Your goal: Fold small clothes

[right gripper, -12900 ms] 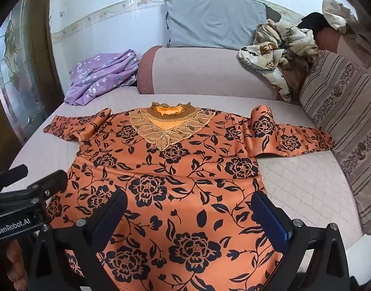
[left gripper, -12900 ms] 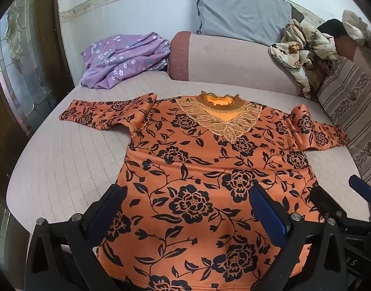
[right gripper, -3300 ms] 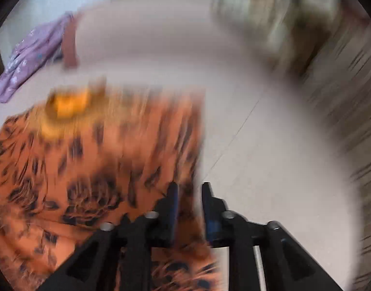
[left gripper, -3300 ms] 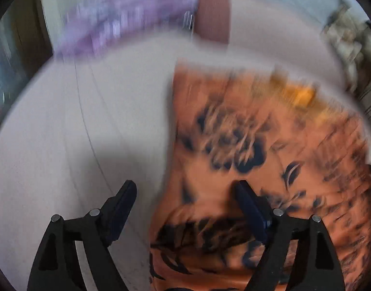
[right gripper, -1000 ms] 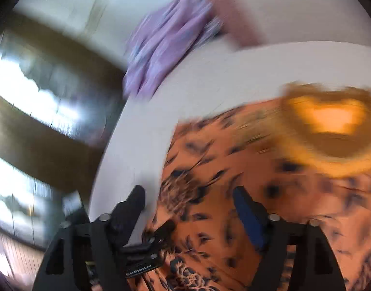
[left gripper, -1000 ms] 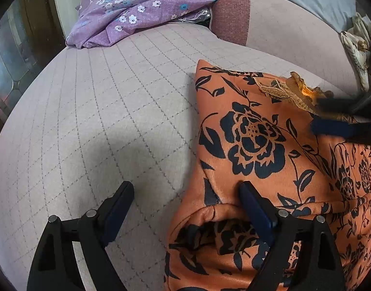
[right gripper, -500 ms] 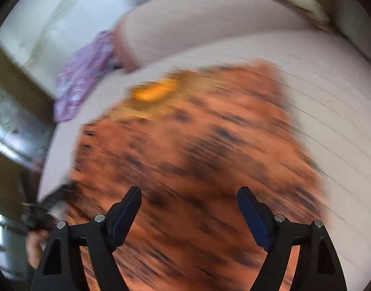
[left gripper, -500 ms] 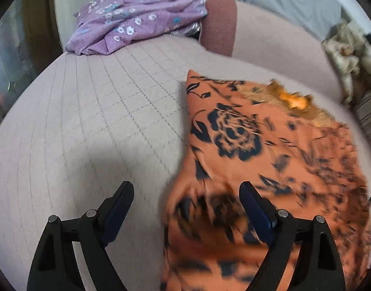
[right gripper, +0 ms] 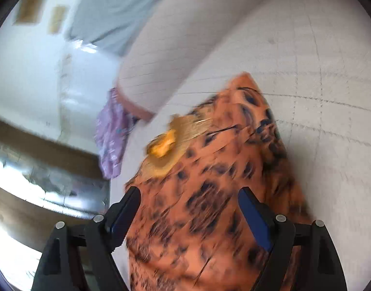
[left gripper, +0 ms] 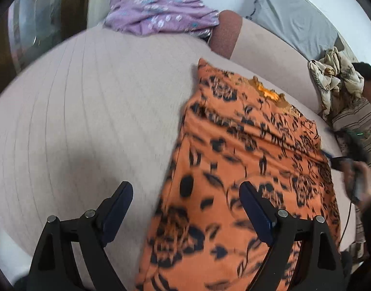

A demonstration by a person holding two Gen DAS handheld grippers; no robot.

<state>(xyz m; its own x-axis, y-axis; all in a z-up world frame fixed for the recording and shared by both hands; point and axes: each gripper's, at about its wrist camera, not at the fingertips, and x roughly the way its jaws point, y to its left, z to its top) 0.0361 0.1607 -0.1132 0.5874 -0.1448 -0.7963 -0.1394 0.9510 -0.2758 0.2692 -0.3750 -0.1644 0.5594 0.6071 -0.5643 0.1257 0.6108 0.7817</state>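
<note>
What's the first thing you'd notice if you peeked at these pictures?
The bright orange top with black flowers, folded into a long strip on the pale quilted bed, jumps out first. Behind it, by the wall, lies a crumpled purple flowered cloth. Up close, each gripper's black fingers stand wide apart over the top, holding nothing.

I saw the orange blouse (left gripper: 246,169), earlier spread flat with sleeves out, folded into a narrow strip; right gripper (right gripper: 189,208), once pinched shut, just opened empty.
</note>
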